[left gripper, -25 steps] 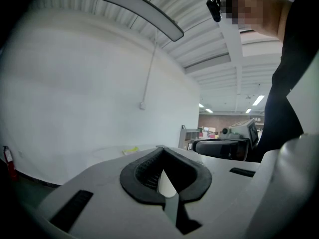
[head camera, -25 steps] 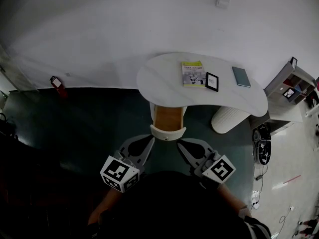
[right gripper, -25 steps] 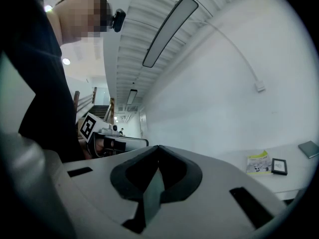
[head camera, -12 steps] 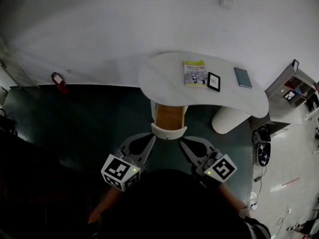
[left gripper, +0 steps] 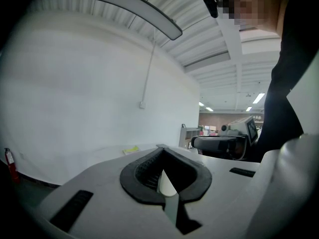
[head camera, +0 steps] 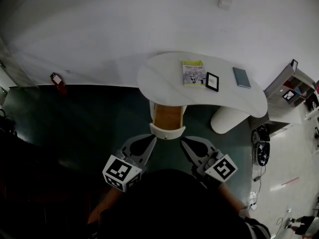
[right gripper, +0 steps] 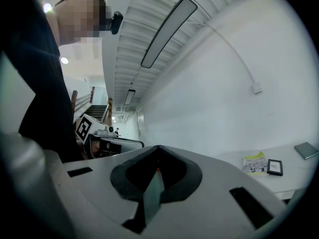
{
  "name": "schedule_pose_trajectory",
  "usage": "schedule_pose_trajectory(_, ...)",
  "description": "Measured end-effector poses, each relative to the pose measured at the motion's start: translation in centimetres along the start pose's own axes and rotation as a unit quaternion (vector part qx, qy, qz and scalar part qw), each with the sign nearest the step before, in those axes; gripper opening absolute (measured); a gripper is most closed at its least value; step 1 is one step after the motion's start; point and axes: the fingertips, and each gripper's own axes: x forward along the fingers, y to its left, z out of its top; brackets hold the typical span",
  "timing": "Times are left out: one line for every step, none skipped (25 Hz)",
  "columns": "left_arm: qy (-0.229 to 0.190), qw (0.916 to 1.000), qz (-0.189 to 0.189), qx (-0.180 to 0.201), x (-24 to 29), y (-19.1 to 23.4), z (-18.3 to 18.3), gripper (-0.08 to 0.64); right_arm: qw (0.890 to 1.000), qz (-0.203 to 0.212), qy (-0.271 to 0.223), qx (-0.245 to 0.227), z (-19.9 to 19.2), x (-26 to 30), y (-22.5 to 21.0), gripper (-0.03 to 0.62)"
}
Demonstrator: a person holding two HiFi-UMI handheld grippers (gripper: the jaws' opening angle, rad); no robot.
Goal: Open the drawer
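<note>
Holding left tongs (head camera: 150, 140) and right tongs (head camera: 184, 142) side by side, both closed tight on nothing, pointing at the drawer (head camera: 168, 118) sticking out beneath the white table (head camera: 159, 78), just past their tips.

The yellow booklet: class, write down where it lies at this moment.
In the head view, the yellow booklet lies on the white table near its middle, just left of the black-framed tablet.

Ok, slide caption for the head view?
Left gripper and right gripper, jaws shut, poised before the drawer under a white table.
</note>
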Motion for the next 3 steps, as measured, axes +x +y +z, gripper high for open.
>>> schedule_pose_trajectory(0.0,1.0,0.0,0.001,0.1,-0.07,0.0,0.01,1.0,0.0,0.0,0.0,-0.03,-0.08,-0.06,0.017)
schedule_pose_trajectory(0.001,1.0,-0.001,0.002,0.21,-0.16,-0.01,0.009,1.0,0.0,0.0,0.0,-0.07,-0.16,-0.12,0.017)
schedule_pose_trajectory(0.001,1.0,-0.002,0.003,0.31,-0.25,-0.02,0.009,1.0,0.001,0.001,-0.001,-0.11,-0.25,-0.17,0.017)
